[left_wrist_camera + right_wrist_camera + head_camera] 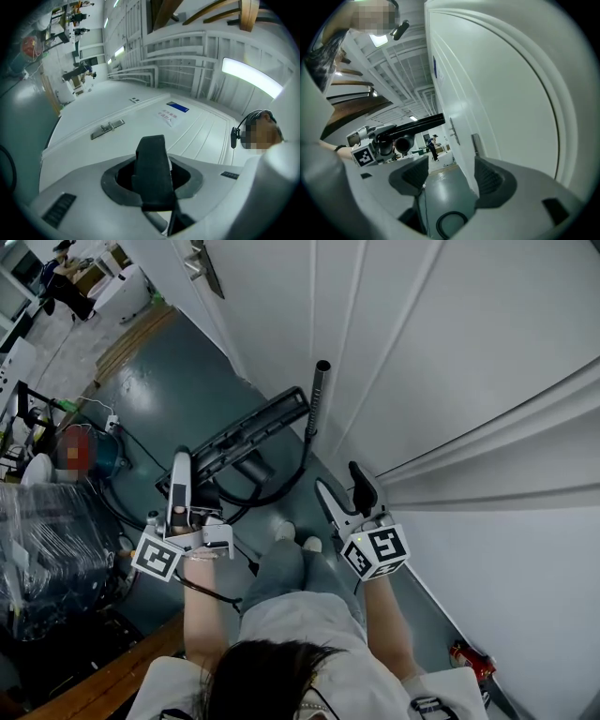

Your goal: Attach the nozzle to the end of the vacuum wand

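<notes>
The right gripper [339, 486] is nearest the person and released. Its black ribbed pads stand wide apart, with only the grey-green floor [187, 381] showing between them. The left gripper [180, 474] is clenched on one end of the long, flat black plastic floor nozzle [251, 430], holding it off the floor. In the head view the nozzle's long axis runs from that gripper up and to the right, toward the white panelled door [441, 343]. Its short round neck [255, 468] juts out sideways, and in the right gripper view the open socket faces the right gripper. Farther off, the slim dark grey vacuum wand [318, 399] stands nearly upright against the door, just beside the nozzle's far tip. A black hose [281, 486] curves from the wand's foot back under the nozzle.
</notes>
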Motion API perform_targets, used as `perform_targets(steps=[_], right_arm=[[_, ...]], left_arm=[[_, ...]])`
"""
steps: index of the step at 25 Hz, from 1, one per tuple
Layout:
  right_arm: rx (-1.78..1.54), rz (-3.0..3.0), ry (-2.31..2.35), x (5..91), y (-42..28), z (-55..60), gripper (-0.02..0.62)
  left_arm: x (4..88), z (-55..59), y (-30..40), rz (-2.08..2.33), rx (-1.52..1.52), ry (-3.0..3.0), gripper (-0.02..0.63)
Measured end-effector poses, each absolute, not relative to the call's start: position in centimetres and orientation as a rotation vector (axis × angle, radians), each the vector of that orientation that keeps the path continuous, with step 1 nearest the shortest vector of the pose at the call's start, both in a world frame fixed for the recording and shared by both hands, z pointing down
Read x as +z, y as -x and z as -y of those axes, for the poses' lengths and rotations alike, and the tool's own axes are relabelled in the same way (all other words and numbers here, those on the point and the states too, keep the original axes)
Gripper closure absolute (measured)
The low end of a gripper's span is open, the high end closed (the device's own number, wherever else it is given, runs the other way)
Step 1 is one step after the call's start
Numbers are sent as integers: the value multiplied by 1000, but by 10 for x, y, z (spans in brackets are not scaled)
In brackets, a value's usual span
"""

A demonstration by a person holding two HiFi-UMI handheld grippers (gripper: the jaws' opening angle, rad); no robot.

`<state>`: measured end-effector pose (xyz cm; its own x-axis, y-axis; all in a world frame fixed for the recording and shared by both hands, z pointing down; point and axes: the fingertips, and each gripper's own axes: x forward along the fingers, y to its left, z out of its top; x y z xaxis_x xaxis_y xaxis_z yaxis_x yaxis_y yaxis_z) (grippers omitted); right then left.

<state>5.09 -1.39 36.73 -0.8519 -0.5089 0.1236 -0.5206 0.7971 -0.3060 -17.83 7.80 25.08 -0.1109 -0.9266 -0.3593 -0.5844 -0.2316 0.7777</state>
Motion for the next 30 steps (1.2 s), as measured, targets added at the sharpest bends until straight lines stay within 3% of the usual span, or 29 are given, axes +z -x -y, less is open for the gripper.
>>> perform_targets(steps=[30], right_arm=[[486, 2640, -1169, 420, 7, 102, 278]], left_arm=[[263, 40, 259, 1502, -1246, -1885, 488]])
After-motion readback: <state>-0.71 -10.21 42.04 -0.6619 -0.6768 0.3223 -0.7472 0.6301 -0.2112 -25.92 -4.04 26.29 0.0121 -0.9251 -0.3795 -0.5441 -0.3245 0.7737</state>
